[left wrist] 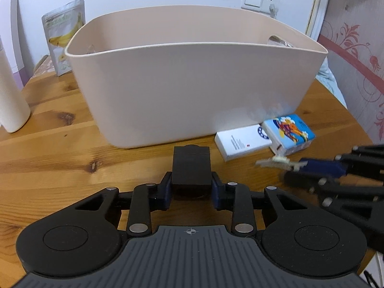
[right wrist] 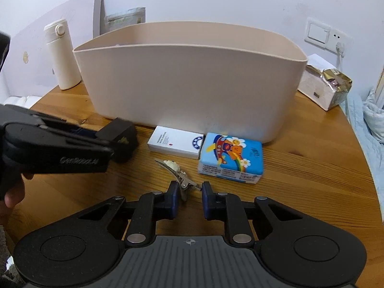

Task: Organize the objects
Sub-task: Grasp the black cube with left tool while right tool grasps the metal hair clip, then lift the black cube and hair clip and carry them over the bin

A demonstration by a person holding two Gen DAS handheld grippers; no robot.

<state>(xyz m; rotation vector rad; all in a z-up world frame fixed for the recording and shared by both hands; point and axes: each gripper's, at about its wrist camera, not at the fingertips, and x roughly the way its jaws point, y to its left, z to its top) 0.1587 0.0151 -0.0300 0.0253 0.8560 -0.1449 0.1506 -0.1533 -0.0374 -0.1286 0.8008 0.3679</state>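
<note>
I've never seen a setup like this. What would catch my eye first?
The big beige tub fills the middle of the wooden table. In front of it lie a white box and a cartoon tissue pack. The left gripper clamps a black block, while the right gripper pinches a hair clip.

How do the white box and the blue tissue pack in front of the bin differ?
The white box is plain white with small print and a round blue emblem; the blue tissue pack carries a bright cartoon picture. The white box looks rigid and sharp-edged, while the tissue pack looks soft with rounded corners. The white box lies left of the tissue pack, which looks thicker. Both lie flat on the wooden table, touching each other, just before the beige bin.
</note>
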